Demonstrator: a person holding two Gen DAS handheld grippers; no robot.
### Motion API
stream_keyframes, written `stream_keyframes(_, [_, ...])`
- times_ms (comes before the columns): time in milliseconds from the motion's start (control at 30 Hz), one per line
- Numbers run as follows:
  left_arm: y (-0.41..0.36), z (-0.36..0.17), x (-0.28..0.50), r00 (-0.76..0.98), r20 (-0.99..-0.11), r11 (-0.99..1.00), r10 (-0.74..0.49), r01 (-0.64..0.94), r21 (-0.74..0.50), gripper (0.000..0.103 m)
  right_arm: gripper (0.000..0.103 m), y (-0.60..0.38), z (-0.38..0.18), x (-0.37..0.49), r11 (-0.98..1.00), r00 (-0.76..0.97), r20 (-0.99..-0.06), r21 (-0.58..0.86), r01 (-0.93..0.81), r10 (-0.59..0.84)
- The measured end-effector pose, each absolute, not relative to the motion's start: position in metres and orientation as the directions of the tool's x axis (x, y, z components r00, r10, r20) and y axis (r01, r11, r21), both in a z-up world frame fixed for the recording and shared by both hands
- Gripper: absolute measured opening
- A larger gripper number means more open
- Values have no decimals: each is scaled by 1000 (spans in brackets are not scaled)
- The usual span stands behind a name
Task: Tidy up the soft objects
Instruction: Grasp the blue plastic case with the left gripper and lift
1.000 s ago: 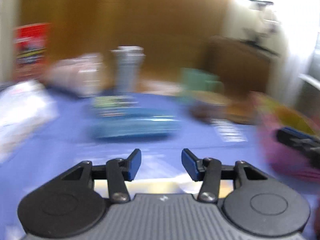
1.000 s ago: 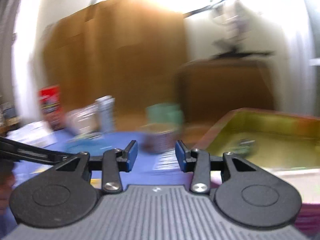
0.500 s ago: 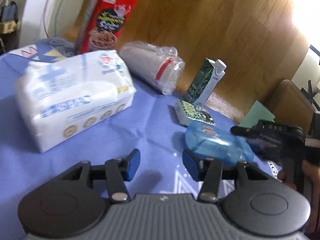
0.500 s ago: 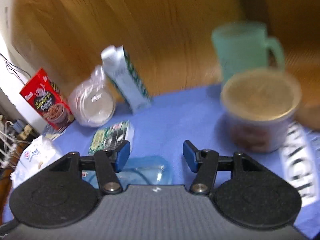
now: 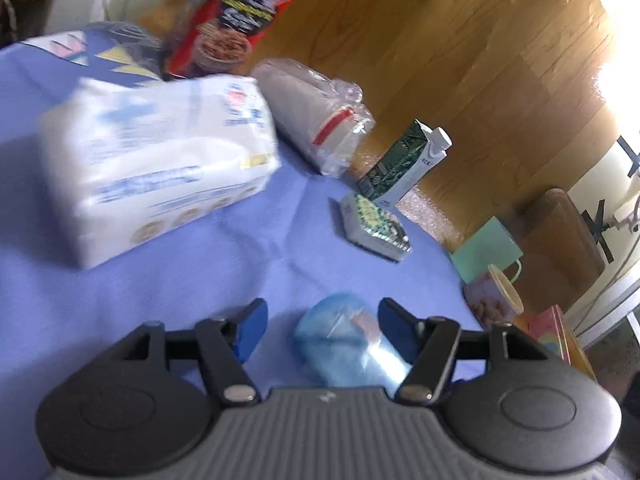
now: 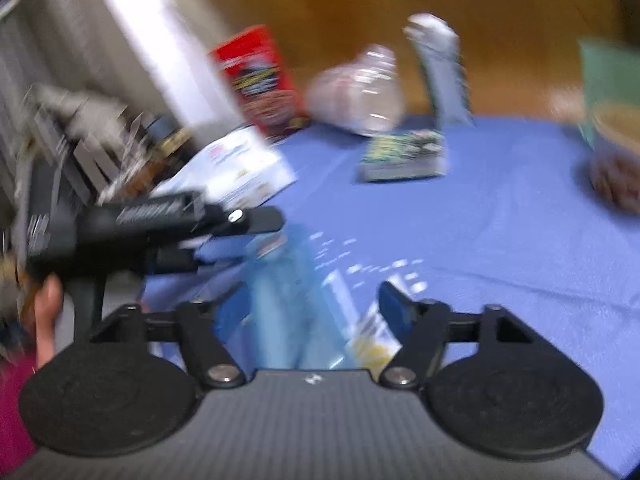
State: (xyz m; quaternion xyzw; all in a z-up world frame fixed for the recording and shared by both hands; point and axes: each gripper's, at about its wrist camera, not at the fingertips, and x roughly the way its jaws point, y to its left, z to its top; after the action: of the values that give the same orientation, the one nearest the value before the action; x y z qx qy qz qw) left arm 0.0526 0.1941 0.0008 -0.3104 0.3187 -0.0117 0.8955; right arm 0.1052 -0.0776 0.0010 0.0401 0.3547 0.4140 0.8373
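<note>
A soft blue translucent pack (image 5: 340,344) lies on the blue cloth between the fingers of my left gripper (image 5: 322,326). Those jaws are opening; the pack sits close to the right finger, and no squeeze shows. In the right wrist view the same blue pack (image 6: 286,292) lies between the fingers of my right gripper (image 6: 310,314), whose jaws are opening too, with a gap on the right side. The left gripper (image 6: 264,220) reaches in from the left over the pack's far end. A large white soft tissue pack (image 5: 160,168) lies further back on the left.
Along the back stand a red cereal box (image 5: 236,12), a plastic bag of cups (image 5: 320,120), a milk carton (image 5: 404,168) and a green patterned packet (image 5: 374,226). A green mug (image 5: 486,250), a lidded jar (image 5: 496,296) and a colourful box (image 5: 556,332) are at the right. A hand (image 6: 48,304) holds the left gripper.
Both cameras swung left across the table. Both pairs of jaws widened, and the blue pack, earlier ahead of them, now lies between both grippers' fingers.
</note>
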Motion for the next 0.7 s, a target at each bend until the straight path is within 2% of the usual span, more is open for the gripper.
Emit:
stream_keyframes(67, [193, 5, 34, 800, -562, 814, -211, -175, -554, 71, 89, -69, 3, 77, 622, 424, -553, 231, -749, 717])
stream_keyframes(133, [187, 8, 21, 789, -577, 822, -210, -176, -541, 71, 89, -56, -2, 59, 618, 482, -561, 68, -783, 673])
stream_keyframes(200, [178, 8, 17, 778, -585, 825, -228, -164, -540, 72, 89, -47, -11, 55, 638, 530, -575, -18, -770, 623])
stream_keyframes(267, [166, 6, 18, 761, -597, 827, -255, -147, -542, 73, 84, -43, -21, 64, 652, 515, -592, 23, -758, 620])
stream_keyframes(300, [160, 5, 20, 751, -605, 831, -264, -142, -538, 73, 76, -43, -24, 70, 664, 507, -600, 55, -746, 619])
stream_keyframes(333, [152, 3, 22, 739, -617, 836, -270, -137, -531, 71, 60, -45, -26, 72, 682, 517, -595, 72, -728, 615])
stream_keyframes(367, [146, 1, 22, 739, -617, 844, -268, -129, -521, 73, 56, -49, -26, 67, 688, 530, -587, 67, -722, 613])
stream_keyframes(400, [141, 2, 21, 745, -611, 851, -268, -115, -513, 70, 56, -51, -24, 63, 686, 526, -583, 77, -723, 620])
stream_keyframes(433, [136, 2, 21, 740, -601, 841, -303, -89, -534, 58, 56, -55, -23, 61, 688, 520, -577, 105, -718, 630])
stream_keyframes(467, [132, 3, 23, 731, -591, 827, -341, -66, -558, 56, 56, -60, -24, 56, 690, 521, -569, 118, -715, 637])
stream_keyframes(700, [73, 39, 31, 749, -549, 869, -371, 72, -489, 55, 56, -100, -15, 28, 774, 655, -451, 142, -617, 606])
